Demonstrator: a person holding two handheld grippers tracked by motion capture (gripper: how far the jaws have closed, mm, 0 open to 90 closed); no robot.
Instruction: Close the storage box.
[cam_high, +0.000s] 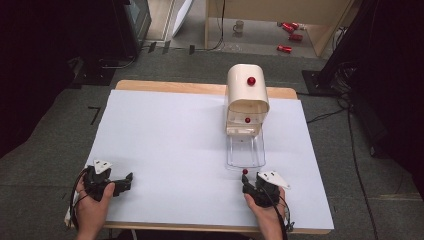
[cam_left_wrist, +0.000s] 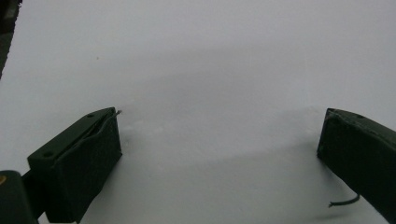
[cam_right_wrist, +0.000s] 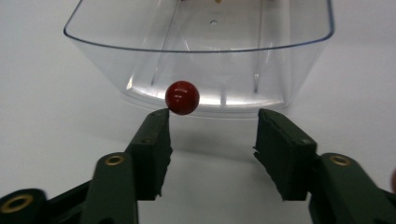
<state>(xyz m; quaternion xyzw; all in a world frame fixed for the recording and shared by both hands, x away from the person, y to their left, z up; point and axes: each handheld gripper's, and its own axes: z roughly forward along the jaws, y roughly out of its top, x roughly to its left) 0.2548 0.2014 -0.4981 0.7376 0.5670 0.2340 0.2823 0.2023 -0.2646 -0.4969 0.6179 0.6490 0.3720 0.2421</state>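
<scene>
- Black jaws of the right gripper stand partly apart with nothing between them; the red knob sits just past the tip of one jaw, seemingly not yet clamped.
- Red knob, as I read it, is the handle on the front wall of the clear plastic drawer, which stands pulled out of the cream cabinet toward the person.
- White tabletop lies under the left gripper, whose jaws stand wide apart and hold nothing; its hand rests near the table's near-left corner, well apart from the drawer.
- Progress, as a judgement: the drawer is already extended and the right gripper is lined up on its knob; gripping the knob and moving the drawer are left.
- Second red knob shows on the cabinet's rounded top.
- Writing: no brand, label or lettering is readable on cabinet, drawer or grippers.
</scene>
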